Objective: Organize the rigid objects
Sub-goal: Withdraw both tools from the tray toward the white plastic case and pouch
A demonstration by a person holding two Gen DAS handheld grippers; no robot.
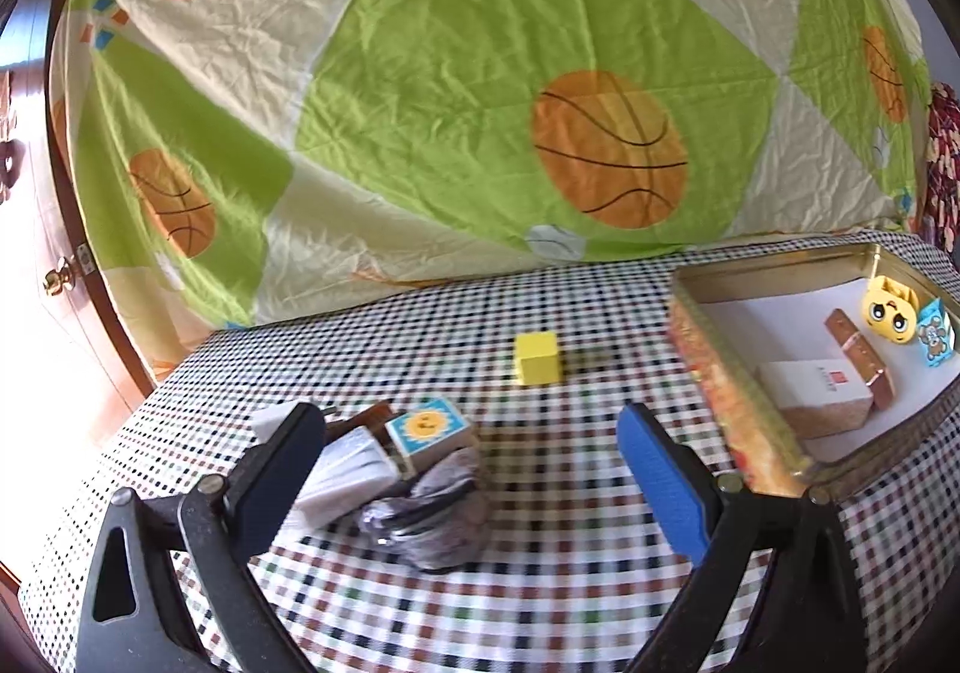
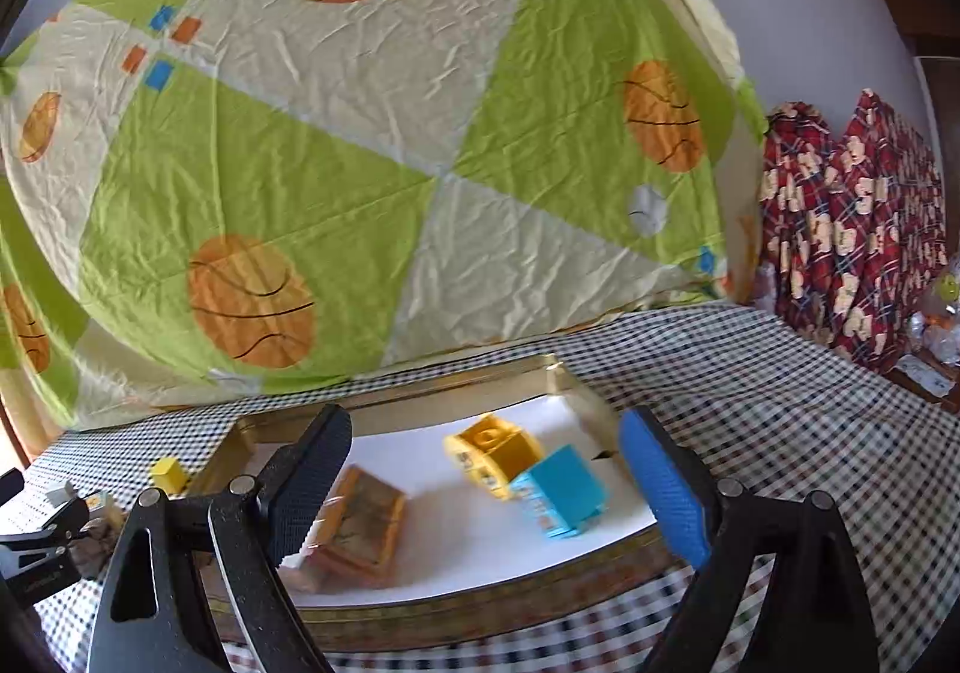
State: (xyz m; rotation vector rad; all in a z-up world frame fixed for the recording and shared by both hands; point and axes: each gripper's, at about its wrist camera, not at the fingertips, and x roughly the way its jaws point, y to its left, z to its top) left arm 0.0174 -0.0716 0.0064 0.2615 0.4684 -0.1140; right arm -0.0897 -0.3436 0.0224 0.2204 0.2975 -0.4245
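Observation:
My left gripper (image 1: 474,427) is open and empty above the checked tablecloth. Between its fingers lie a sun-print block (image 1: 427,432), a white block (image 1: 351,472) and a grey crumpled cloth (image 1: 432,517). A yellow cube (image 1: 537,358) sits farther back. The metal tin (image 1: 720,373) at right holds a yellow emoji toy (image 1: 889,311), a blue packet (image 1: 935,340), a brown bar (image 1: 858,358) and a white box (image 1: 816,394). My right gripper (image 2: 486,448) is open and empty over the tin (image 2: 420,607), above the emoji toy (image 2: 495,454), a blue box (image 2: 561,490) and a brown box (image 2: 363,523).
A basketball-print sheet (image 1: 480,73) hangs behind the table. A wooden door with a brass knob (image 1: 57,280) is at far left. Red patterned fabric (image 2: 852,217) hangs at right. The left gripper (image 2: 42,541) and yellow cube (image 2: 168,474) show at the right wrist view's left edge.

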